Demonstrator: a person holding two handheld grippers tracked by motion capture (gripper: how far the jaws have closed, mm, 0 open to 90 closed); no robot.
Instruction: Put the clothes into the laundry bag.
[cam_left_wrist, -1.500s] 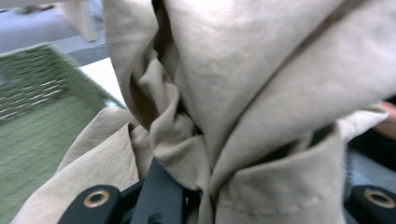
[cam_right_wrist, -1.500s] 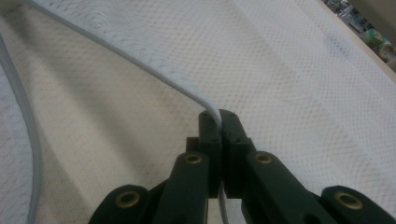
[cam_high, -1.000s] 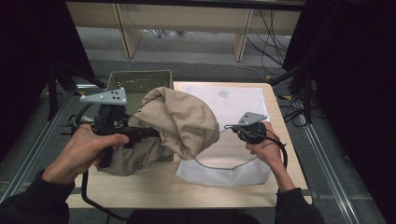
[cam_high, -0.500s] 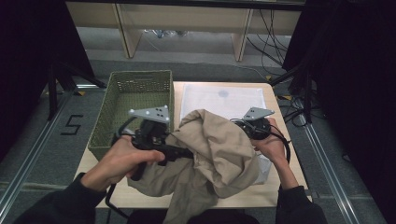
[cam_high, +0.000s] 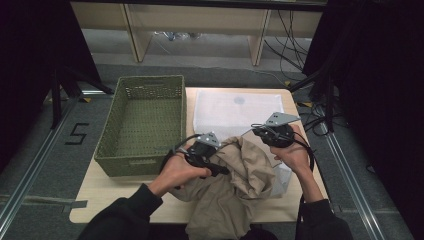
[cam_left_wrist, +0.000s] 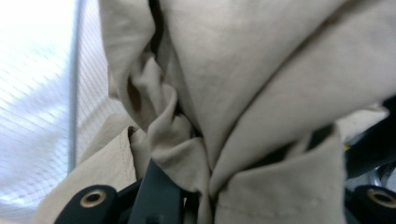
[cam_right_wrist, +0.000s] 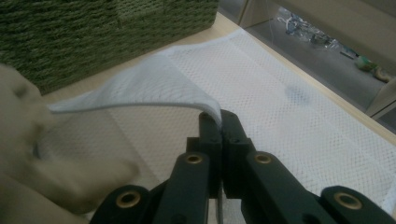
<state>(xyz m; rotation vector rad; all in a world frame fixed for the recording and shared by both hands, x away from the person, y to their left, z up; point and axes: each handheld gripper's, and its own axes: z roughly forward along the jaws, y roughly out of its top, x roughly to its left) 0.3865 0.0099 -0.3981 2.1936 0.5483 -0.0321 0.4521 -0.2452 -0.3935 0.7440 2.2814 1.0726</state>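
Note:
A crumpled beige garment (cam_high: 235, 195) lies heaped on the near part of the table and hangs over its front edge. My left gripper (cam_high: 224, 171) is shut on a bunch of its cloth, and folds of the garment (cam_left_wrist: 261, 70) cover the jaws in the left gripper view. A white mesh bag (cam_high: 235, 107) lies flat behind the garment. My right gripper (cam_high: 256, 131) is shut on the bag's near edge and holds that edge (cam_right_wrist: 154, 93) lifted off the table. In the right gripper view the right gripper (cam_right_wrist: 218, 122) pinches the mesh, with the garment (cam_right_wrist: 28, 154) blurred at the left.
A green woven basket (cam_high: 137, 162) stands empty on the left of the wooden table (cam_high: 125, 200); its wall (cam_right_wrist: 93, 32) shows in the right gripper view. Shelf legs and cables lie on the floor beyond the table. Metal rails run along both sides.
My left gripper has carried the garment from over the basket to the right and down, onto the near table beside the mesh bag. The right gripper has stayed put, holding the bag's edge.

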